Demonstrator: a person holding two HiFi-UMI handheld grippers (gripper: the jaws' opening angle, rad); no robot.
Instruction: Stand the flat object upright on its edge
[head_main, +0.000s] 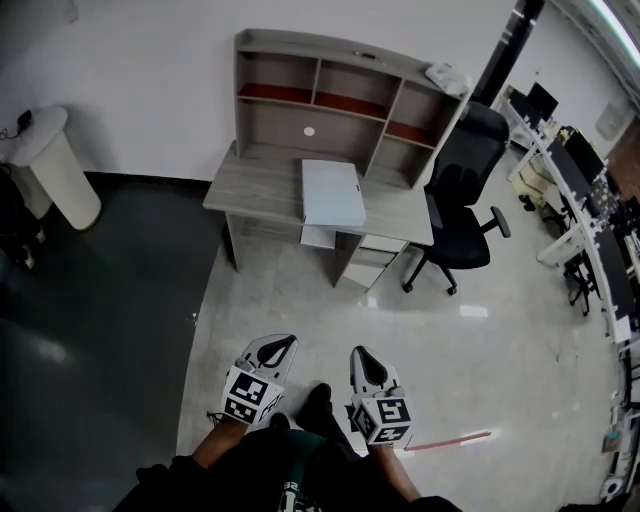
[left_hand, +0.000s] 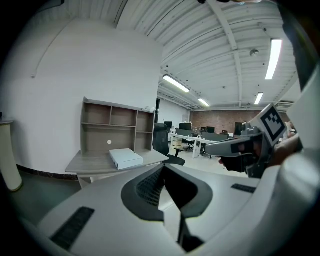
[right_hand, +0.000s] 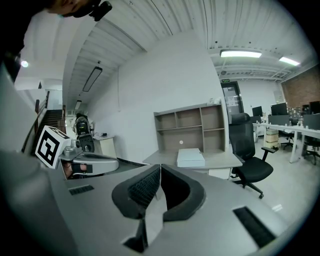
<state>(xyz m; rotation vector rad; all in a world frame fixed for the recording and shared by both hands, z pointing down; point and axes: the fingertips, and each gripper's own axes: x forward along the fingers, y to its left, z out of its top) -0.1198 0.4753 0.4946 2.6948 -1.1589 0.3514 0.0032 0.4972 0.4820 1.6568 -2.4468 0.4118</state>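
Our left gripper (head_main: 283, 345) and right gripper (head_main: 361, 357) are clenched, empty. The box (head_main: 333, 192) lies flat on the worktop (head_main: 250, 180) at 12 o'clock, well apart. It looks stiff, smooth, likely light: we'd pinch its long edges.

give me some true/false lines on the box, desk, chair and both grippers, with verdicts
1. The box lies flat on the desk. True.
2. The left gripper holds the box. False: its jaws are shut on nothing, and it is well short of the desk.
3. A black chair stands beside the desk. True.
4. The right gripper has its jaws wide apart. False: they are shut, with nothing between them.
5. The box stands upright on its edge. False: it rests on its broad face.
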